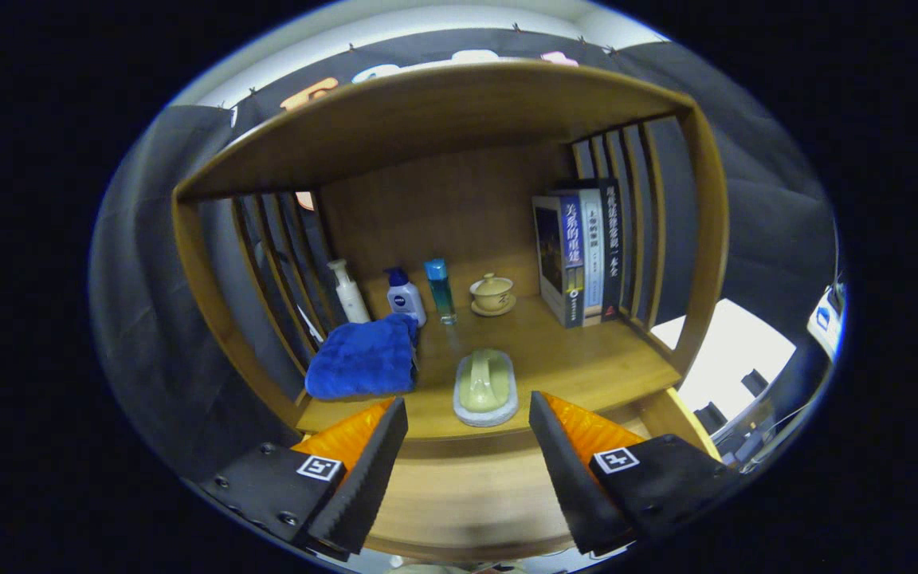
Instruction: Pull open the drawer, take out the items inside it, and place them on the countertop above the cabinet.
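The gripper [467, 446] is held with its fingers wide apart, nothing between them but the wooden countertop [555, 359] and, lower, an open drawer [467, 494] whose bottom is seen bare. Just ahead of the gap, a pale soap bar in a dish [485, 388] is set on the countertop. Beyond the left finger a blue towel [363, 359] is lying, folded. Behind it, from left to right, a white pump bottle [347, 291], a white bottle with a blue cap [405, 296], a slim blue bottle [441, 290] and a lidded cup on a saucer [493, 293] are lined up. Beyond the right finger, books [578, 259] are stood upright against the slatted side. A wooden shelf [427, 119] is seen overhead, with black cloth behind.
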Action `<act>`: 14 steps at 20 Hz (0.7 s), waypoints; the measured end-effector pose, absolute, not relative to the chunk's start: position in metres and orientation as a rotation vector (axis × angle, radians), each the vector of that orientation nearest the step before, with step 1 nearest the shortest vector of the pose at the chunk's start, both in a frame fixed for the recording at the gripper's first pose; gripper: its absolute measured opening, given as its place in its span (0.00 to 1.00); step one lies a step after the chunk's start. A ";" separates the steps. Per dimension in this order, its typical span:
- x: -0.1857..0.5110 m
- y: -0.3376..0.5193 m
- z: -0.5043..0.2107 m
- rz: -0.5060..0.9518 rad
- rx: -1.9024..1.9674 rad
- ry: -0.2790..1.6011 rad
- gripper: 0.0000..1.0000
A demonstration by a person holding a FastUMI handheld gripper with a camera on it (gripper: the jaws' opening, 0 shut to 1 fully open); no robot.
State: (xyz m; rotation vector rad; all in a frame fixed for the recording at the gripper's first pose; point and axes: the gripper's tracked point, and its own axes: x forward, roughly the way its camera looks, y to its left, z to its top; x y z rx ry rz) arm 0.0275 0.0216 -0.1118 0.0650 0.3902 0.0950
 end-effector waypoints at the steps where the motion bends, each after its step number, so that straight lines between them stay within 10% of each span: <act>1: 0.015 0.018 -0.108 0.085 0.049 0.357 0.99; 14: -0.114 -0.032 -0.165 0.016 0.032 0.190 0.99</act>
